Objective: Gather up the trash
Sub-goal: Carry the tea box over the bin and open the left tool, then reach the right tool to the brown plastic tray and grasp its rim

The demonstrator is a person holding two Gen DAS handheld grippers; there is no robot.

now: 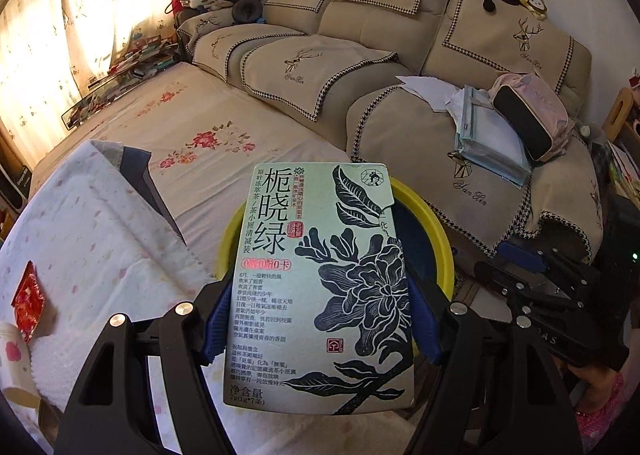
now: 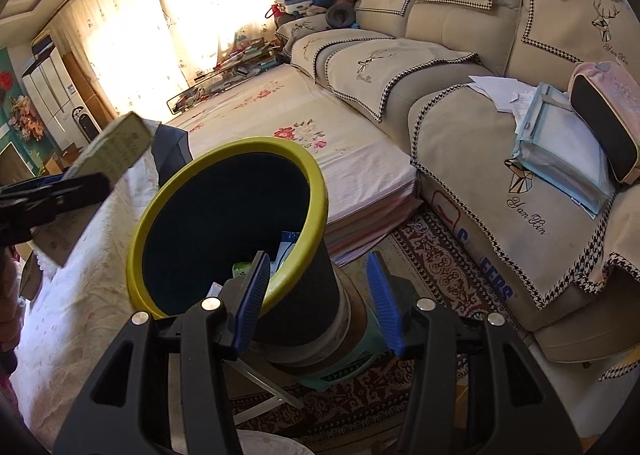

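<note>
My left gripper (image 1: 320,319) is shut on a pale green tea box (image 1: 320,279) with black flower print, holding it flat above the yellow-rimmed dark trash bin (image 1: 436,231). In the right wrist view the tea box (image 2: 116,147) and left gripper (image 2: 60,191) sit at far left, beside the bin (image 2: 228,223). The bin holds a few scraps. My right gripper (image 2: 316,291) is open and straddles the near rim and wall of the bin; whether its pads touch it I cannot tell.
A table with a white floral cloth (image 1: 80,255) carries a red wrapper (image 1: 28,305) and paper cups (image 1: 16,359). A beige sofa (image 2: 460,67) with papers and a pink bag (image 2: 604,119) stands at right. A patterned rug (image 2: 432,255) lies below.
</note>
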